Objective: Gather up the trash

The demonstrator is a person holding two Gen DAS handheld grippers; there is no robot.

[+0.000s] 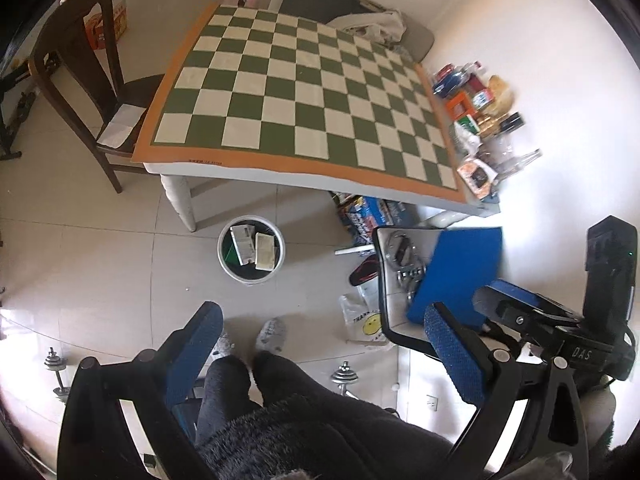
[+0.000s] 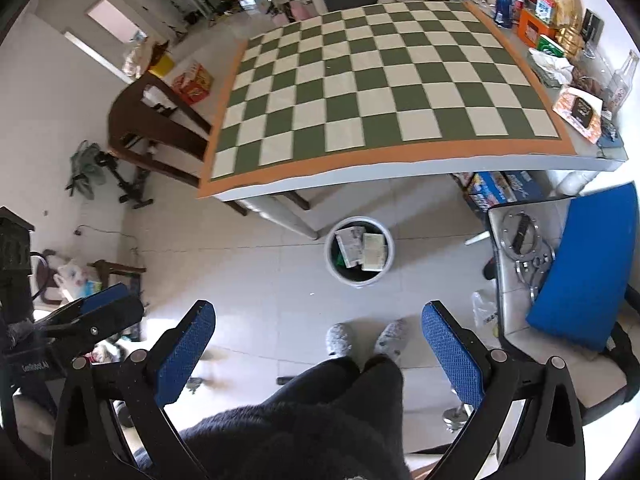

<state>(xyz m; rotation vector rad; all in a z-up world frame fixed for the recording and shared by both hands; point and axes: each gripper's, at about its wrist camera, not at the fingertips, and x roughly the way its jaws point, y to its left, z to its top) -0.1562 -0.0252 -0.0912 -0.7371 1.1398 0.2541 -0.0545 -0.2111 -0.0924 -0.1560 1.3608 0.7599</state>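
**Both hand-held grippers empty above the floor, trash bin below the desk edge**

The left hand-held gripper [image 1: 324, 356] hangs over the tiled floor with its blue-padded fingers spread wide and nothing between them. The right hand-held gripper [image 2: 318, 354] is the same: jaws wide apart, empty, pointed down over the person's legs and grey slippers [image 2: 340, 338]. In the left wrist view the right hand-held gripper also shows at the right edge, just beside the left one.

The white trash bin [image 1: 251, 249] stands on the floor just near of the desk's front edge, close to a white desk leg [image 1: 179, 200]. Inside it lie two pale flat cartons [image 2: 362, 249] side by side and something green at the left.

The desk [image 2: 400, 168] carries a green-and-white checkered cloth [image 1: 304, 92] with an orange border; its checkered area is bare. Along the right edge of the desk sits a crowd of packets, boxes and bottles [image 1: 480, 120], among them an orange box [image 2: 530, 28] and a clear glass bottle [image 2: 624, 76].

A dark wooden chair [image 1: 80, 80] stands at the left of the desk. To the right, near the grippers, a low stand holds metal rings [image 2: 528, 256] and a blue pad [image 2: 588, 268]. A plastic bag [image 1: 362, 320] lies on the floor beside it, and printed boxes [image 1: 368, 216] sit under the desk.
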